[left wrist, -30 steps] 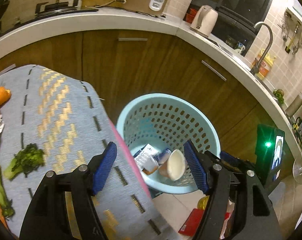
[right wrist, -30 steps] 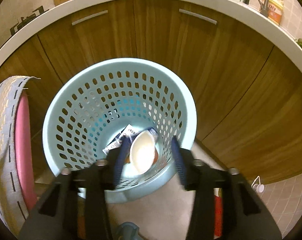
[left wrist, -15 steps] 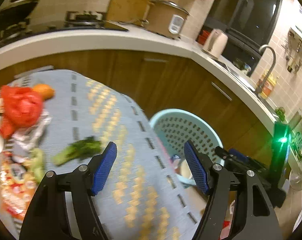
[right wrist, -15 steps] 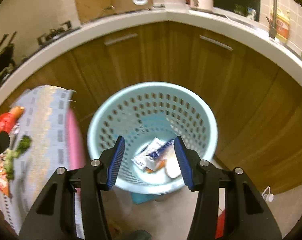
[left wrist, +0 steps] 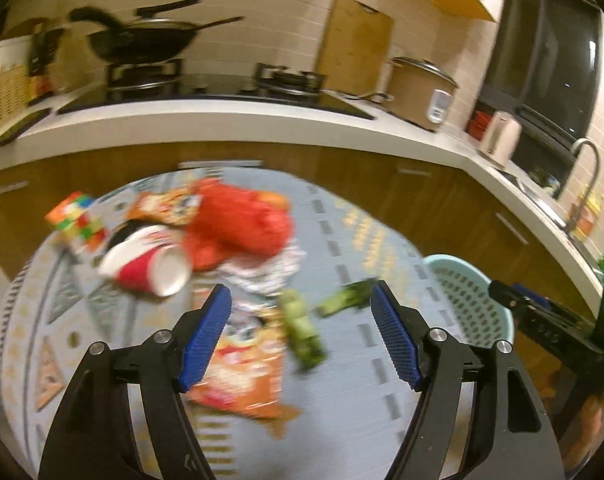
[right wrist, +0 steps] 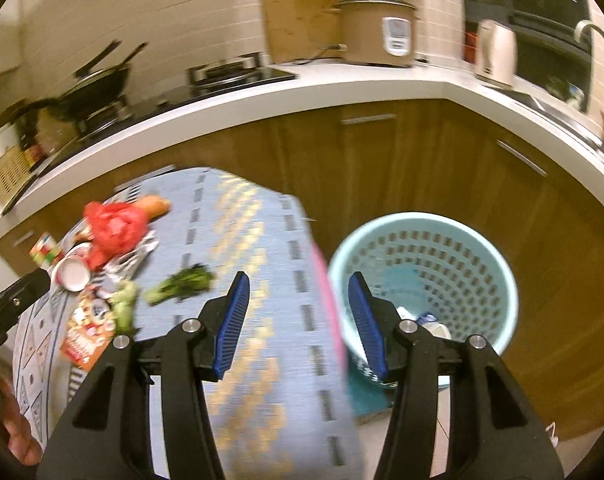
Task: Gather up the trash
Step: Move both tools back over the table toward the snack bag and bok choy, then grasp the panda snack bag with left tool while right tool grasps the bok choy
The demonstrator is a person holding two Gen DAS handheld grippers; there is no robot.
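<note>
My left gripper is open and empty above the clothed table, over an orange snack bag and green vegetable pieces. A red paper cup lies on its side beside a red plastic bag. My right gripper is open and empty over the table's right edge, beside the light blue trash basket, which holds a cup and wrappers. The basket also shows in the left wrist view.
A colourful cube and crumpled foil lie on the table. A carrot lies behind the red bag. Wooden cabinets and a white counter with stove, wok and rice cooker curve behind.
Both grippers have swung left and up, away from the basket toward the table's trash. The left view now faces the cup, bag and wrappers. Both stay open.
</note>
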